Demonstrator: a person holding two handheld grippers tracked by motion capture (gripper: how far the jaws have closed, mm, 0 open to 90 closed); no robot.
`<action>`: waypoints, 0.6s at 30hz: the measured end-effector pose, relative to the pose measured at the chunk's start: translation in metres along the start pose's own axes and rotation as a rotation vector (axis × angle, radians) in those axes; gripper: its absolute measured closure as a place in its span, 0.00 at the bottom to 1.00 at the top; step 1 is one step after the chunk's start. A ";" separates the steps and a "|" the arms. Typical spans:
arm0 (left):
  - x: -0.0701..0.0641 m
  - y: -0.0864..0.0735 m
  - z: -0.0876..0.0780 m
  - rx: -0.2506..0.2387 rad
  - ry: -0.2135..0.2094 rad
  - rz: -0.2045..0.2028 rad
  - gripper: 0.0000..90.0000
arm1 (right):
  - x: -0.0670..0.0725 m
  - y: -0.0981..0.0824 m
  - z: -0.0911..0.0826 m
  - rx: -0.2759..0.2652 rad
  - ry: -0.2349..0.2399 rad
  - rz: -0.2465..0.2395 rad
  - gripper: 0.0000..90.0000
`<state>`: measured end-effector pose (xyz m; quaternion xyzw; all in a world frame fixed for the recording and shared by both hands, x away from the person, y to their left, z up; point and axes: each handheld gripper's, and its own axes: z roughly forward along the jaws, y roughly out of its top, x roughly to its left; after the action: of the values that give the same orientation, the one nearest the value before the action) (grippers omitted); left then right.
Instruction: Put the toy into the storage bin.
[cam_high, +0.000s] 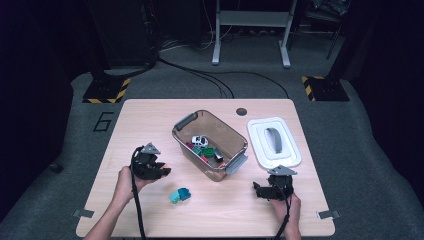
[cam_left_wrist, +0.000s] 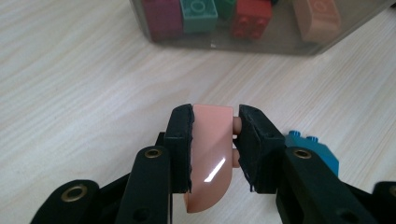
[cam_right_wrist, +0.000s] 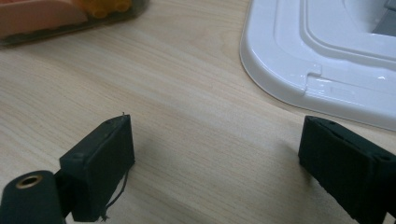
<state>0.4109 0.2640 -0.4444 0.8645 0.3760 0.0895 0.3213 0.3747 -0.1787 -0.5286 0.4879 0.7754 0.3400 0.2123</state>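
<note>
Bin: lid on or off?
Off. The bin stands open with toys inside; the white lid lies on the table beside it.

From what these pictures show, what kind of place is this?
Probably a lab or recording studio, not a home: a bare wooden table stands on grey carpet, with hazard-striped stand bases behind it and cables across the floor.

The light wooden desk (cam_high: 150, 115) carries a clear bin (cam_high: 209, 144) at its middle. Just right of the bin lies a white lid (cam_high: 274, 142) — in front of the bin, toward the person, a teal-and-blue block (cam_high: 179, 195).
</note>
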 end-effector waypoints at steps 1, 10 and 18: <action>0.000 0.002 -0.001 -0.002 0.000 0.001 0.74 | 0.000 0.000 0.000 0.000 -0.001 0.003 0.11; 0.000 0.026 -0.010 -0.035 0.007 0.020 0.74 | 0.000 0.000 0.000 0.001 -0.002 0.003 0.11; -0.004 0.050 -0.017 -0.062 0.010 0.050 0.74 | 0.000 0.000 0.000 0.000 -0.002 0.003 0.11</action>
<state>0.4306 0.2438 -0.3992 0.8628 0.3528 0.1134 0.3439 0.3746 -0.1788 -0.5285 0.4892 0.7746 0.3399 0.2127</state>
